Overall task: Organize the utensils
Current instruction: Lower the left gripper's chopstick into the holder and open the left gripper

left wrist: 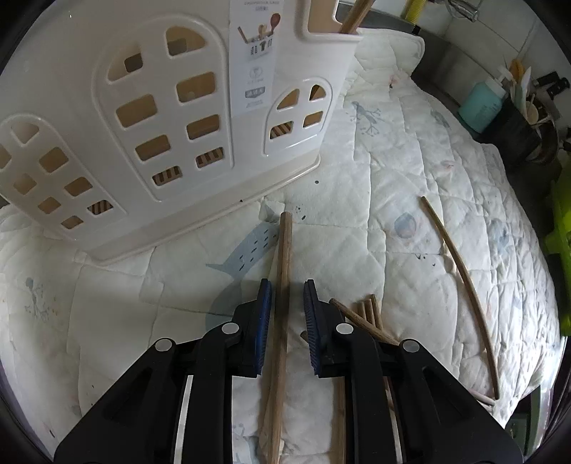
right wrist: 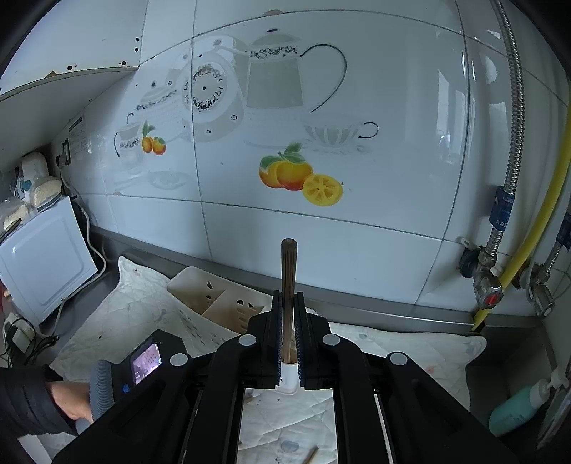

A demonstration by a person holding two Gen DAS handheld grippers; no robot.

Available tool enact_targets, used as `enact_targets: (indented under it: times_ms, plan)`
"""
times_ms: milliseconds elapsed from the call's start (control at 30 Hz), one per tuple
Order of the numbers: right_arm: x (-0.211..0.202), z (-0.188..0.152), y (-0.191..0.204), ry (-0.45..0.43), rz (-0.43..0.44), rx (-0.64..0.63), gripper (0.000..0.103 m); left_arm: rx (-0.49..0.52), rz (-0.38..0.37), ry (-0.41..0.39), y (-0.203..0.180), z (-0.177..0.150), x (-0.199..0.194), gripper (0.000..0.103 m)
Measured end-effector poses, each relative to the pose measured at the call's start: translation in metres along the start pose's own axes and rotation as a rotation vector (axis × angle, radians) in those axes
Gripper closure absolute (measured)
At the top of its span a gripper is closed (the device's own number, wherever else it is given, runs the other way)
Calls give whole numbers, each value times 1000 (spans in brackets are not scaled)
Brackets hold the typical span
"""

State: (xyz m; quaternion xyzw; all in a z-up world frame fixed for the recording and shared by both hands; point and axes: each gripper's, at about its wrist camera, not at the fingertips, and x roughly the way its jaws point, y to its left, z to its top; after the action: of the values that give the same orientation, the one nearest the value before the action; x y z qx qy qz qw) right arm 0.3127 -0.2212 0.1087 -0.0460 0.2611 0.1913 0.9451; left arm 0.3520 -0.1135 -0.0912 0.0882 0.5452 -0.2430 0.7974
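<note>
A: Left tool [left wrist: 287, 314]?
B: Blue pads apart, straddling a long pale wooden chopstick [left wrist: 282, 285] without gripping it. Lying flat on the white quilted mat [left wrist: 410, 171] covering the surface, tip pointing to 12 o'clock, toward the cream plastic utensil caddy with arched cut-out windows [left wrist: 171, 117].

A: Other loose sticks?
B: A cluster of brown wooden chopsticks [left wrist: 360, 314] at 3 o'clock, just beside the right pad and partly hidden under it. One more thin brown chopstick [left wrist: 464, 282] well apart at 2 o'clock, near the mat's edge. Another wooden stick [left wrist: 353, 18] poking out of the caddy's top compartment.

A: Right tool [right wrist: 288, 321]?
B: Clamped on a dark brown wooden chopstick [right wrist: 288, 271], held upright, upper end at 12 o'clock against the white tiled wall with teapot and orange decals [right wrist: 321, 107]. Cream caddy [right wrist: 214, 299] just beyond at 10 o'clock, on the mat.

A: Anything at 8 o'clock?
B: Hand [right wrist: 69, 401] in a dark sleeve on a grey ribbed handle.
</note>
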Motion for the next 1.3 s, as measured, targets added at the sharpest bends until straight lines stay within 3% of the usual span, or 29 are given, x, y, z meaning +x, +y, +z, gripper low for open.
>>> enact_targets:
  times_ms: [167,400,833,1133,1300]
  plan:
    - [2,0,0,5,2,5,96,-3,14,-6,-2,5,4,95]
    - [1,-1,0,7,1,11,96,-53,0,-93,15,-5,-20,97]
    - [-2,3,5,8,-18,-1,97,-145,-22,-459,33,-25,-158,97]
    - [1,6,7,16,-25,-7,97,-115,50,-649,28,22,-252,97]
    - [5,9,5,18,-28,-12,97,-111,112,-711,33,56,-288,97]
